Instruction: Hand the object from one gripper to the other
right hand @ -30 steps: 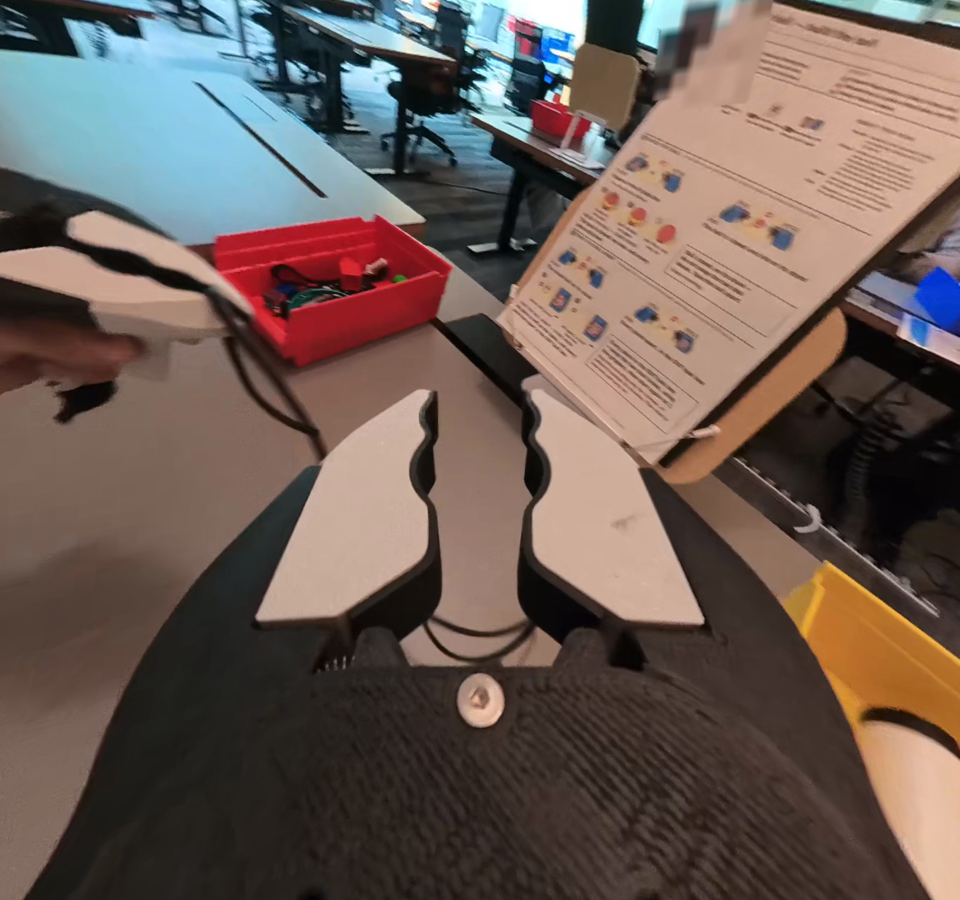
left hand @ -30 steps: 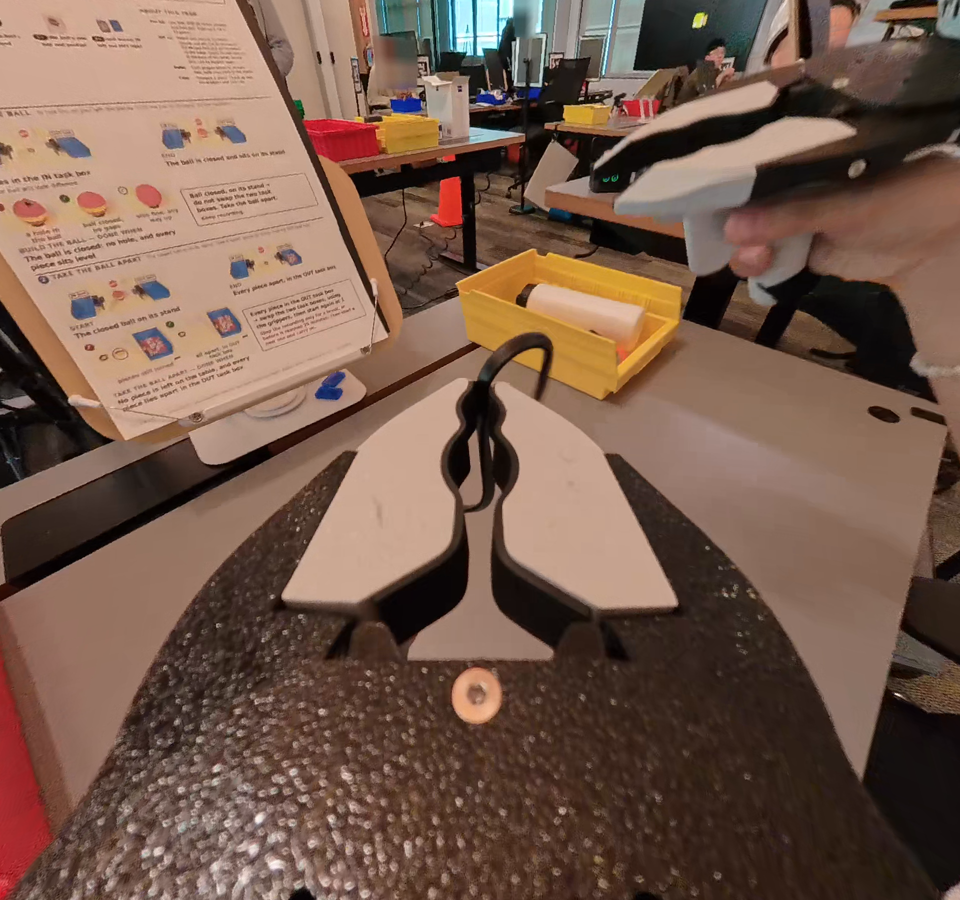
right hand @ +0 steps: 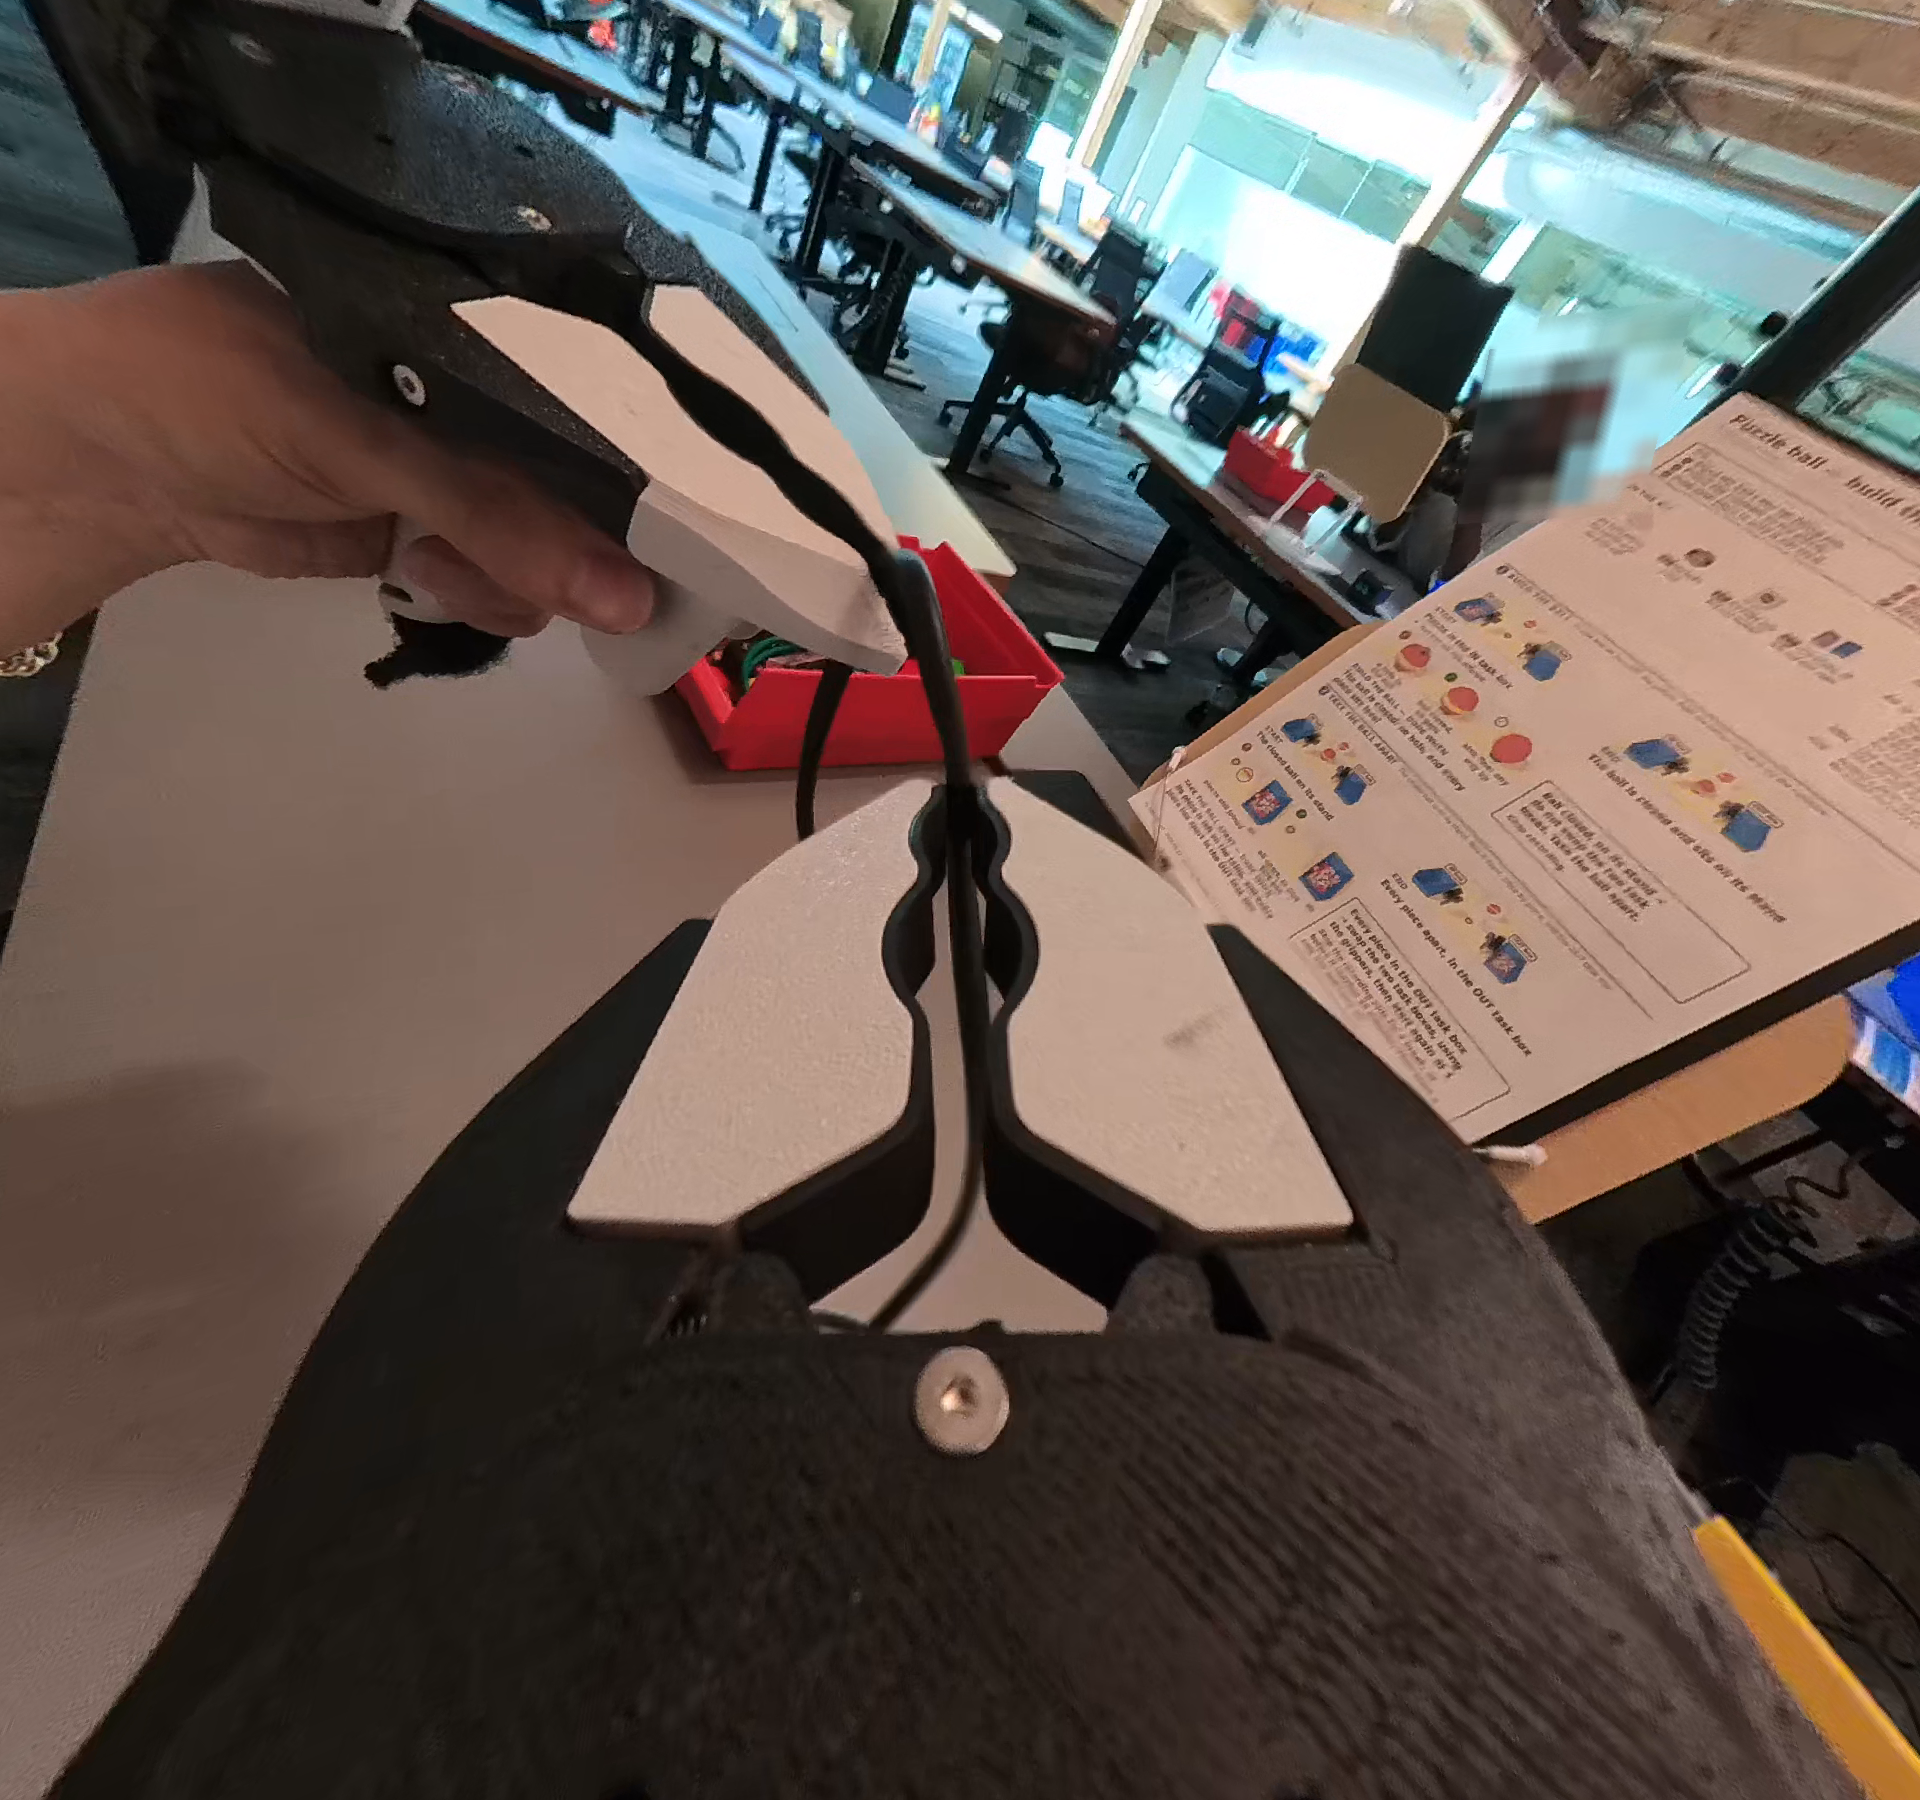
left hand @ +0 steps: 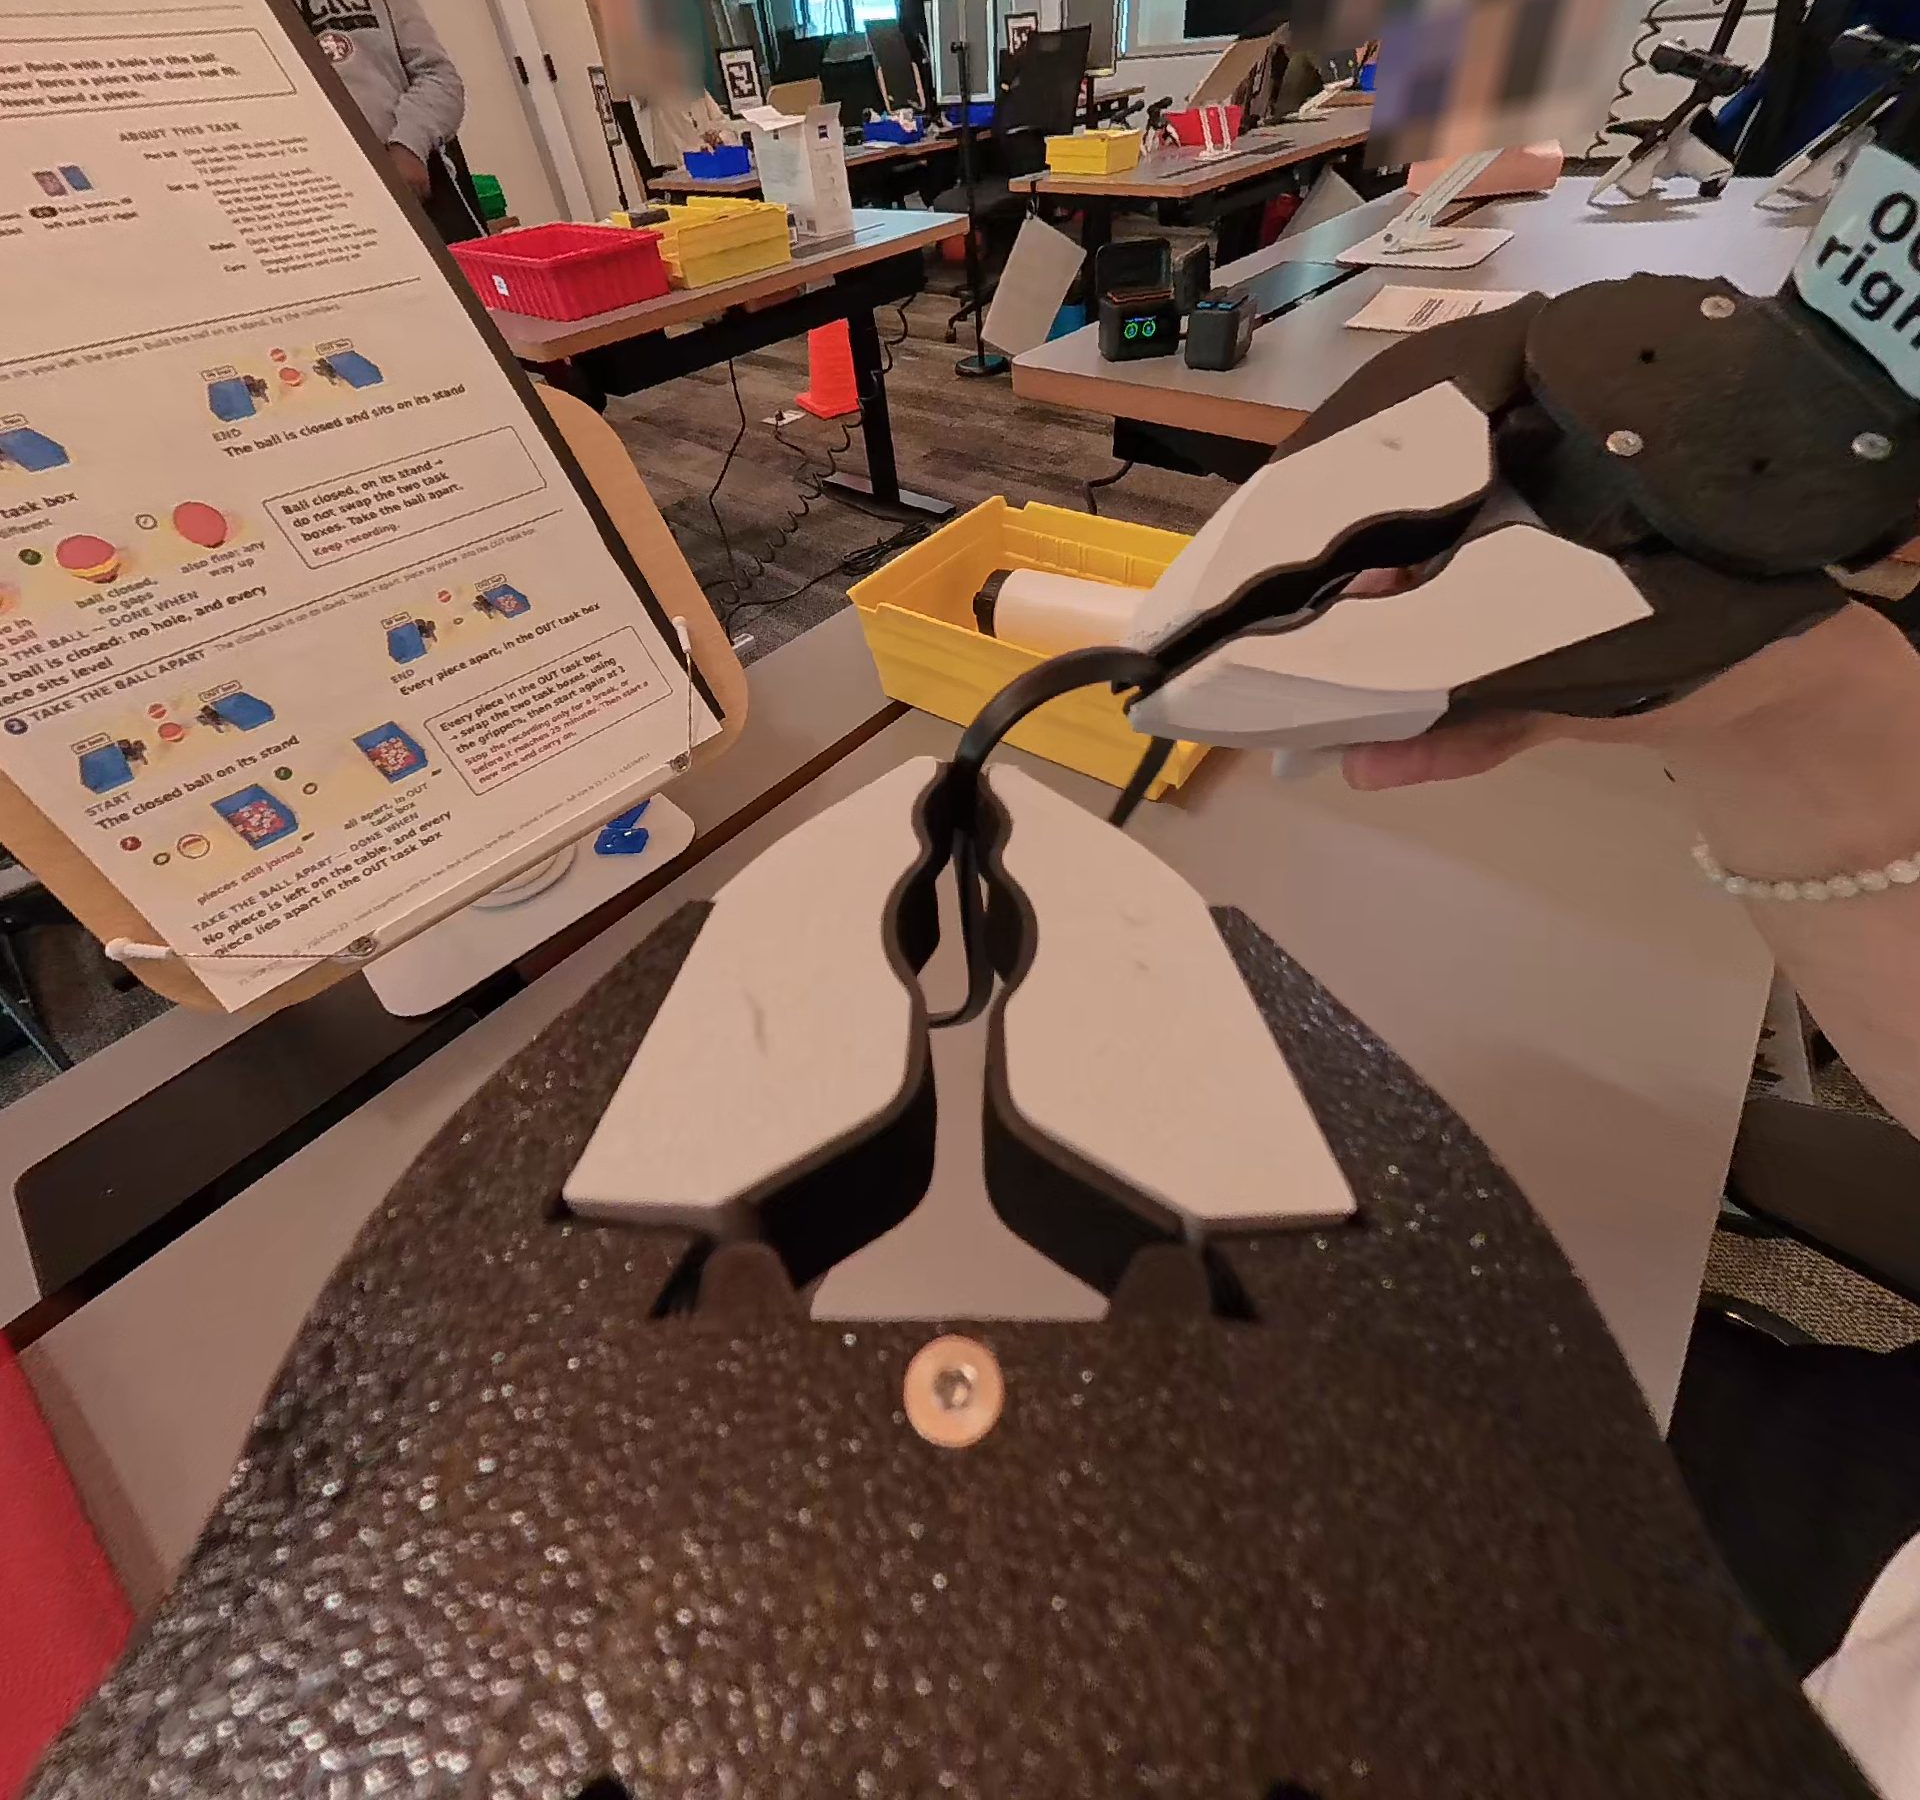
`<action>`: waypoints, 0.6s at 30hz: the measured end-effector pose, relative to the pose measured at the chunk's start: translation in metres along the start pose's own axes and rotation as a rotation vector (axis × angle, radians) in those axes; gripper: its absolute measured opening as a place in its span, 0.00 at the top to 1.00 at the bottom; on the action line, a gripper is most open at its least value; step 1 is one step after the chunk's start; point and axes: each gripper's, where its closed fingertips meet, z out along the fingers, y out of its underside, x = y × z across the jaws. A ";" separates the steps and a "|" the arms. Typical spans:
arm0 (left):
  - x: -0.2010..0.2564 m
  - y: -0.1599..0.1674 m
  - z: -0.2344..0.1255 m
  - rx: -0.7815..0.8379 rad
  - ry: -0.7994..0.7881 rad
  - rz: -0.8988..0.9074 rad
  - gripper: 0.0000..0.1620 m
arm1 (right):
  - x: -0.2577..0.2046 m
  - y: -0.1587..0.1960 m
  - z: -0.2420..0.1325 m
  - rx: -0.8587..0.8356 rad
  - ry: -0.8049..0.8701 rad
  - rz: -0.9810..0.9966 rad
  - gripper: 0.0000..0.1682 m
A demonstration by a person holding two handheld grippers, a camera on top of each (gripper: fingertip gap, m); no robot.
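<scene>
The object is a thin black strap (left hand: 1023, 701), bent in an arc. My left gripper (left hand: 961, 784) is shut on one end of it, above the grey table (left hand: 1455, 919). My right gripper (left hand: 1143, 685) comes in from the right in the left wrist view, with its tips closed on the strap's other part. In the right wrist view my right gripper (right hand: 961, 794) is shut with the strap (right hand: 930, 649) running between its fingers. The left gripper (right hand: 894, 607) is at the upper left, tips close to mine. Both hold the strap.
A yellow bin (left hand: 935, 649) with a white roll (left hand: 1060, 607) stands at the table's far edge. A red bin (right hand: 883, 722) with small parts sits beyond the left gripper. A tilted instruction board (left hand: 260, 503) stands on the left; it also shows on the right in the right wrist view (right hand: 1558, 815). Left tips to right tips: about 4 cm.
My right gripper was open and apart from the left one; it has come to the left gripper's tips and shut on the strap. The left gripper has kept its hold.
</scene>
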 end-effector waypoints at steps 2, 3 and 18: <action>-0.002 0.002 0.000 -0.007 -0.009 0.002 0.98 | 0.001 0.001 0.000 -0.012 0.002 0.022 0.98; -0.003 0.004 0.000 -0.009 -0.011 0.000 0.98 | 0.004 -0.001 -0.001 0.003 0.023 0.025 0.98; 0.024 0.042 -0.006 0.026 0.114 -0.070 0.61 | 0.048 -0.065 -0.012 -0.056 0.154 -0.136 0.98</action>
